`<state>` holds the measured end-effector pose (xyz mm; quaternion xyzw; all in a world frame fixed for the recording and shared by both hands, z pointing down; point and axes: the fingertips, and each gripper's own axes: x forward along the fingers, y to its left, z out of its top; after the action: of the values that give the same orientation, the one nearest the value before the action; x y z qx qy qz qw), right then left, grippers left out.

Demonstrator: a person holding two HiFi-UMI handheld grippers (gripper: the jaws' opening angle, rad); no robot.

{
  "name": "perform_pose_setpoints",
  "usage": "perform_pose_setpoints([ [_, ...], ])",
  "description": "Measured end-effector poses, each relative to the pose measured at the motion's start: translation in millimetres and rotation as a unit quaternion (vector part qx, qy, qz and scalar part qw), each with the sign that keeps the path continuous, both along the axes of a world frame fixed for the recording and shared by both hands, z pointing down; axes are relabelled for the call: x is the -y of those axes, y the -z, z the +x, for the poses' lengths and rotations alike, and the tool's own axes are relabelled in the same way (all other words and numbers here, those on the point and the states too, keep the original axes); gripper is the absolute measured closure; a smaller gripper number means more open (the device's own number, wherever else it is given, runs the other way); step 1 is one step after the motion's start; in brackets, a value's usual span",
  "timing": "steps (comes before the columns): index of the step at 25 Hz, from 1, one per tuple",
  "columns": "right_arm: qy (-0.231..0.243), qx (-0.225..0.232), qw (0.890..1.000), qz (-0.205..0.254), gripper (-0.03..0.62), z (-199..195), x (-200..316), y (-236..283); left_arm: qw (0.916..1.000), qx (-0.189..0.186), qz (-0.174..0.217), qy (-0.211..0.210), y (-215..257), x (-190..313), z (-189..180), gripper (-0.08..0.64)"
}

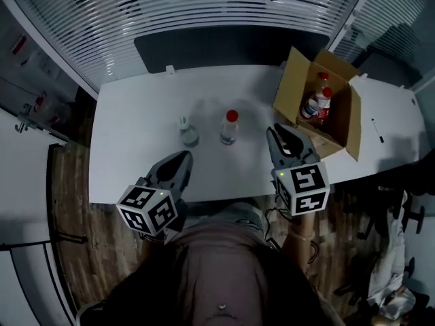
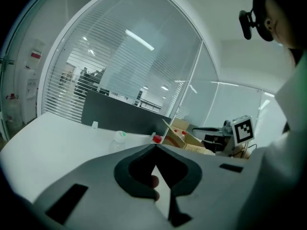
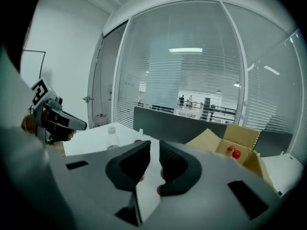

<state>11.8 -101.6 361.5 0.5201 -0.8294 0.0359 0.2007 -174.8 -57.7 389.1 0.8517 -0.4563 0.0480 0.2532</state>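
Left gripper view: red-capped bottle (image 2: pixel 156 138) hidden behind the meeting tips of the left gripper (image 2: pixel 156 146), cap only showing; clear bottle (image 2: pixel 119 137) body too faint to make out. Head view: boxed bottles (image 1: pixel 317 104) half hidden by cardboard box (image 1: pixel 292 80) wall, labels too small to read.

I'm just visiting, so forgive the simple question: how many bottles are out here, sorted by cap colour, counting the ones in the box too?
Red-capped bottles: 3, one standing on the table, two inside the cardboard box
Pale-capped bottle: 1, standing on the table beside the red-capped one
Total: 4 bottles
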Motion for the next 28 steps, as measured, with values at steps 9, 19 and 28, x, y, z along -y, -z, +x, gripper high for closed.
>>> perform_pose_setpoints([
  [9, -0.034, 0.006, 0.999, 0.008, 0.518, 45.1, -24.5, 8.6, 0.9991, -0.003, 0.002, -0.042, 3.2, -1.7, 48.3, 0.552],
  [19, -0.037, 0.009, 0.999, -0.004, 0.518, 73.3, -30.8, 4.4, 0.999, -0.008, 0.003, -0.044, 8.3, -0.5, 78.0, 0.552],
  [28, -0.043, 0.009, 0.999, -0.011, 0.518, 100.7, -30.5, 1.4, 0.9981, -0.013, -0.001, -0.061, 8.6, 5.6, 110.5, 0.552],
])
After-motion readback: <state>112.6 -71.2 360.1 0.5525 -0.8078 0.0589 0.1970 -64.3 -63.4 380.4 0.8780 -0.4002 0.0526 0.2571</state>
